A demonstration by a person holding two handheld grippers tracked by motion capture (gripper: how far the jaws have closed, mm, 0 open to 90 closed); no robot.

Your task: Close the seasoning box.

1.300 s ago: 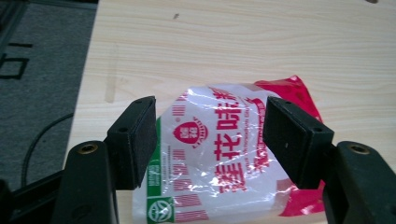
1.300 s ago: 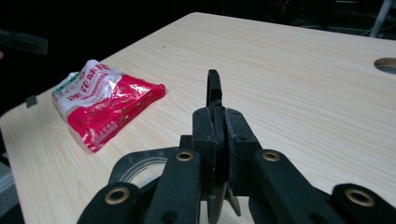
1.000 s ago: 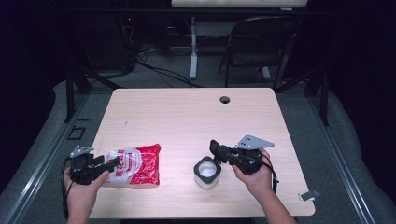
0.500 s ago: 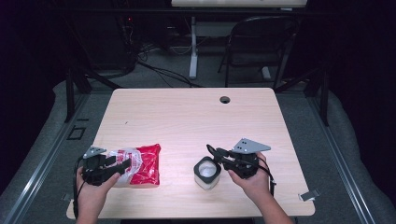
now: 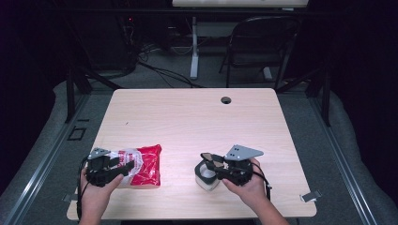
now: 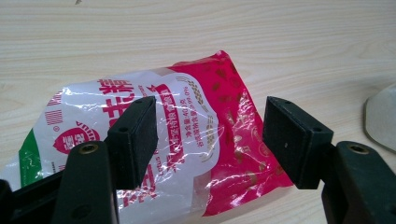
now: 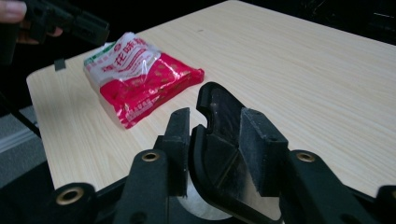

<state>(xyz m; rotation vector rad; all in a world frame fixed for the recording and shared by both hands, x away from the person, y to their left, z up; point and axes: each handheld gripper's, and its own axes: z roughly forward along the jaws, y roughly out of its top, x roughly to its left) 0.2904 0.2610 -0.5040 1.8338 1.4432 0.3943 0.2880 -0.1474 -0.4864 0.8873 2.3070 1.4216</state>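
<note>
A red and white plastic packet lies flat near the table's front left. My left gripper hovers over it, jaws wide apart on either side and not pressing it. At the front middle stands a small white round container. A black curved piece rests on the container. My right gripper is at the container. Its jaws have just been opening, and the black piece stands loosely between them.
The wooden table has a round cable hole near its far edge. A small metal clip sits at the front right edge. A dark chair and cables stand beyond the table.
The right gripper's jaws have spread apart around the black piece. The left gripper has edged a little to the right over the packet.
</note>
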